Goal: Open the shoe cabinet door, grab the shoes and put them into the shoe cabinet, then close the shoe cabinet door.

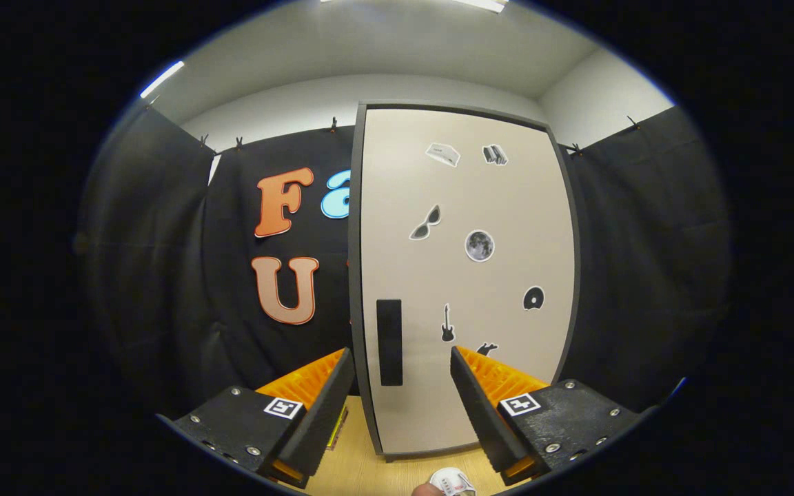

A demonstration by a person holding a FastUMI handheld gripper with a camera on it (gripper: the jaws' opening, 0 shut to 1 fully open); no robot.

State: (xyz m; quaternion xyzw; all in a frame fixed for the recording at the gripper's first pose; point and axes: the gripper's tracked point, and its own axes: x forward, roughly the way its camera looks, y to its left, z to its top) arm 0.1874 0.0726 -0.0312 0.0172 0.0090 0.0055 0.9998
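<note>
The shoe cabinet (466, 275) stands upright just ahead of my gripper (402, 359), its pale door closed and dotted with small stickers. A dark vertical handle (389, 342) sits near the door's left edge, low down, and lies beyond the gap between my fingers. My gripper is open and nothing is held between the fingers. A small white shoe (453, 481) peeks in on the wooden floor below, close to the right finger.
Black cloth walls (163, 275) close the booth on the left, behind and on the right of the cabinet. A light wooden floor (355, 455) runs under the cabinet. White ceiling with strip lights is overhead.
</note>
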